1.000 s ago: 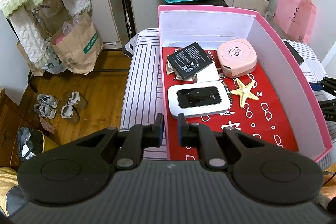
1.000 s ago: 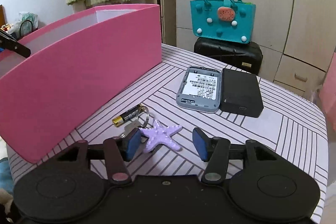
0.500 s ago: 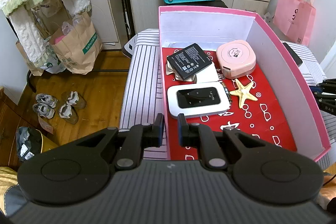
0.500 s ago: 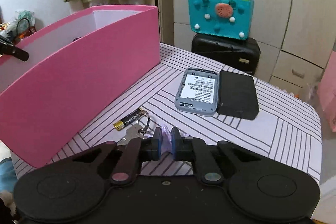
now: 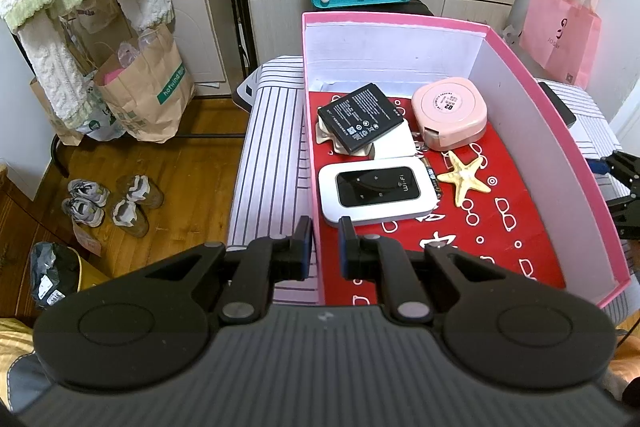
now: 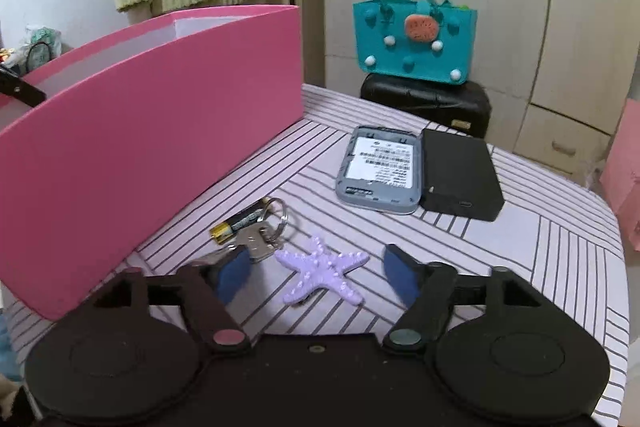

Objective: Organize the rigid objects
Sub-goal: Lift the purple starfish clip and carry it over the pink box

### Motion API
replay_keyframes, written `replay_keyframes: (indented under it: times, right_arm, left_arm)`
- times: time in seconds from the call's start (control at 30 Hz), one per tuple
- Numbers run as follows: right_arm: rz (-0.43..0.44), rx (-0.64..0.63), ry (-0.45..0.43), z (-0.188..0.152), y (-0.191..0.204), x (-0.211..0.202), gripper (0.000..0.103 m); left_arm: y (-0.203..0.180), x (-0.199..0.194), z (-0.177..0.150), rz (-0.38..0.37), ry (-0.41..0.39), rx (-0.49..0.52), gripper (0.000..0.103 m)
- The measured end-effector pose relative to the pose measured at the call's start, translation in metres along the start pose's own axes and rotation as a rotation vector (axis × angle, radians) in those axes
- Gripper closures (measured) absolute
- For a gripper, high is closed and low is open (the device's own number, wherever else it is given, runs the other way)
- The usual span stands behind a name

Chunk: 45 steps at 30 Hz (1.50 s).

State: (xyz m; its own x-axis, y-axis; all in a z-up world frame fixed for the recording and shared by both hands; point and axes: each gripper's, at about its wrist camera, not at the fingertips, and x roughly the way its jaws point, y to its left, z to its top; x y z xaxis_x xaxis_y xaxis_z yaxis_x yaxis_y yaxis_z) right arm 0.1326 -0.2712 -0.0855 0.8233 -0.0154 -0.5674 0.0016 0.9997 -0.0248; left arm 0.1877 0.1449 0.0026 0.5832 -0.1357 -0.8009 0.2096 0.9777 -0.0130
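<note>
A pink box (image 5: 560,131) with a red floor holds a white Wi-Fi router (image 5: 376,193), a black battery pack (image 5: 360,117), a pink round case (image 5: 450,113) and a yellow starfish (image 5: 464,177). My left gripper (image 5: 325,247) is shut on the box's near left wall. In the right wrist view the box (image 6: 140,143) stands at left. A purple starfish (image 6: 322,269) lies on the striped cloth between the fingers of my open right gripper (image 6: 316,277). Keys on a ring (image 6: 262,235) and an AA battery (image 6: 236,225) lie beside it.
A grey device lying face down (image 6: 378,173) and a black hard drive (image 6: 460,175) lie farther back on the striped table (image 6: 560,267). A teal bag (image 6: 414,39) sits on a black case behind. Paper bags (image 5: 148,91) and shoes (image 5: 112,203) are on the floor at left.
My right gripper closed around the purple starfish half a second ago and has opened again, leaving the starfish on the cloth. The left gripper has stayed on the box wall.
</note>
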Motion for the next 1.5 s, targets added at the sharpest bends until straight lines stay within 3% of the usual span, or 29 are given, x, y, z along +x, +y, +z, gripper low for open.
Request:
replay_keyframes:
  times: [0.1,0.13,0.2,0.63,0.87,1.0,1.13,1.3,1.5]
  right_arm:
    - [-0.011,0.022,-0.017,-0.001,-0.003,0.002,0.020]
    - [-0.017,0.023,-0.023,-0.001,-0.003,0.002,0.026]
    - [-0.024,0.029,-0.034,0.000,-0.003,0.000,0.046]
    - [-0.038,0.040,-0.016,0.009,-0.010,-0.017,0.047]
    - [0.012,-0.048,-0.074,0.055,0.011,-0.065,0.046]
    - [0.098,-0.120,-0.106,0.089,0.034,-0.089,0.046]
    - [0.258,-0.139,-0.108,0.120,0.063,-0.095,0.046]
    - [0.434,-0.129,0.020,0.148,0.103,-0.061,0.046]
    - [0.514,-0.055,0.209,0.158,0.130,0.006,0.046]
  left_arm:
    - [0.000,0.000,0.000,-0.006,-0.002,-0.003,0.092]
    - [0.000,0.000,0.000,-0.003,-0.002,-0.002,0.092]
    - [0.000,0.000,0.000,-0.006,-0.002,-0.004,0.092]
    - [0.001,-0.001,0.001,-0.001,-0.002,0.023,0.092]
    - [0.004,-0.003,0.008,-0.024,0.037,0.026,0.092]
    - [0.006,-0.004,0.009,-0.032,0.034,0.016,0.092]
    - [0.007,-0.010,0.010,-0.024,0.003,0.024,0.095]
    - [0.013,-0.015,0.014,-0.041,-0.001,0.023,0.098]
    - [0.014,-0.015,0.014,-0.052,0.000,0.024,0.098]
